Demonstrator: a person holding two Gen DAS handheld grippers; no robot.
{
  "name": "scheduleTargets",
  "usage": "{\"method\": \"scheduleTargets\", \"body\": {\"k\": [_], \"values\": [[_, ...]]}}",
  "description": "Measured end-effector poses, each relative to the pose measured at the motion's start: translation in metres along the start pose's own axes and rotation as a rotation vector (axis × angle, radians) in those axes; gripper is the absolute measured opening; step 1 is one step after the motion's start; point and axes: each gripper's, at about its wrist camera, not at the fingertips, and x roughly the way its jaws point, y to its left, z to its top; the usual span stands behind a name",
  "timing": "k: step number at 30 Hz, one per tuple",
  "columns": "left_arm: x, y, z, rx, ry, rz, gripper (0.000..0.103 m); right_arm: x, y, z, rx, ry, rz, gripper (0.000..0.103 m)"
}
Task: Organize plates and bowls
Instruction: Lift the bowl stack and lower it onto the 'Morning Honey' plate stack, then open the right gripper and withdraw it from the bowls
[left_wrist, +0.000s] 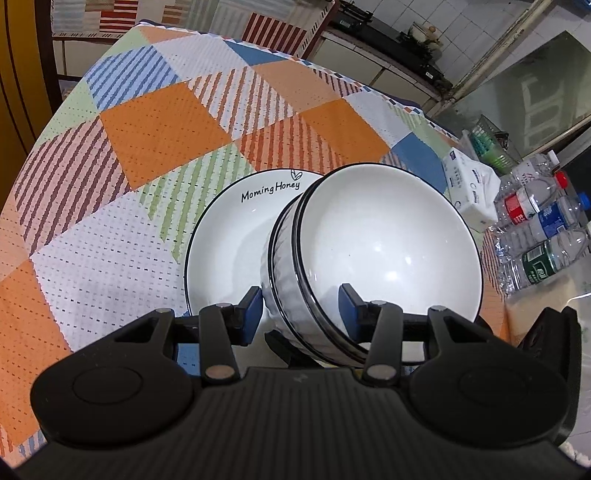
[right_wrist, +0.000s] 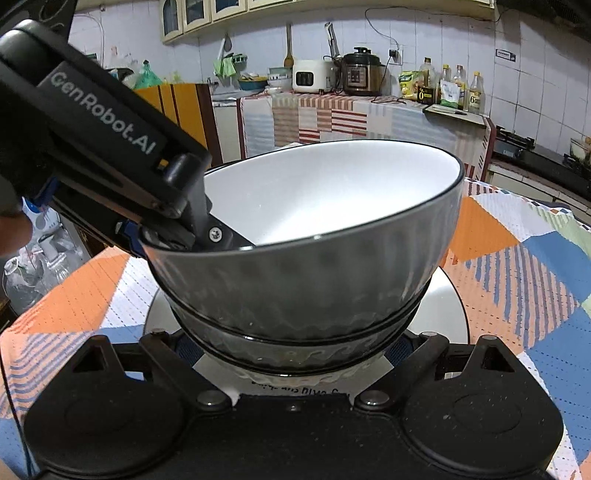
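Two nested white bowls (left_wrist: 384, 243) with black rims hang tilted over a white plate (left_wrist: 229, 236) lettered "Morning Honey". My left gripper (left_wrist: 301, 306) is shut on their near rims, one blue pad inside and one outside. In the right wrist view the same bowls (right_wrist: 314, 199) fill the middle, and the left gripper (right_wrist: 173, 236) comes in from the upper left to clamp the rim. The plate (right_wrist: 443, 314) lies under them. My right gripper (right_wrist: 293, 345) stands with its jaws wide on either side of the lower bowl's base. Its pads are hidden behind the bowl, so contact is unclear.
A patchwork tablecloth (left_wrist: 166, 129) covers the table. Off its right edge lie a tissue pack (left_wrist: 469, 184), several plastic bottles (left_wrist: 539, 229) and a green basket (left_wrist: 491, 147). A kitchen counter with appliances (right_wrist: 354, 74) runs along the far wall.
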Motion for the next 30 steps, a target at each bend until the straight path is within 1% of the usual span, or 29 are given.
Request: {"method": "scheduleTargets", "body": {"k": [5,14,16,19,21,24,27,30], "values": [[0.003,0.004,-0.002,-0.018,-0.014,-0.016,0.043,0.005,0.000,0.001,-0.017,0.011,-0.010,0.096],[0.005,0.002,-0.001,-0.030,-0.025,-0.005,0.044,0.004,0.003,-0.004,-0.025,0.001,-0.027,0.096],[0.004,0.002,-0.002,-0.030,-0.032,0.001,0.045,0.005,0.007,-0.005,-0.068,0.018,-0.045,0.096],[0.001,-0.005,-0.004,0.018,-0.052,0.052,0.048,0.000,0.005,-0.003,-0.043,0.040,-0.041,0.096],[-0.004,-0.010,-0.005,0.033,-0.069,0.077,0.051,-0.009,0.006,-0.004,-0.034,0.035,-0.057,0.097],[-0.018,-0.015,-0.008,0.032,-0.111,0.079,0.051,-0.031,0.009,-0.008,-0.030,0.019,-0.062,0.099],[-0.038,-0.022,-0.014,0.051,-0.165,0.100,0.051,-0.055,0.010,-0.012,-0.017,0.001,-0.074,0.099],[-0.063,-0.027,-0.020,0.064,-0.198,0.100,0.051,-0.076,0.005,-0.015,0.024,-0.033,-0.077,0.100]]}}
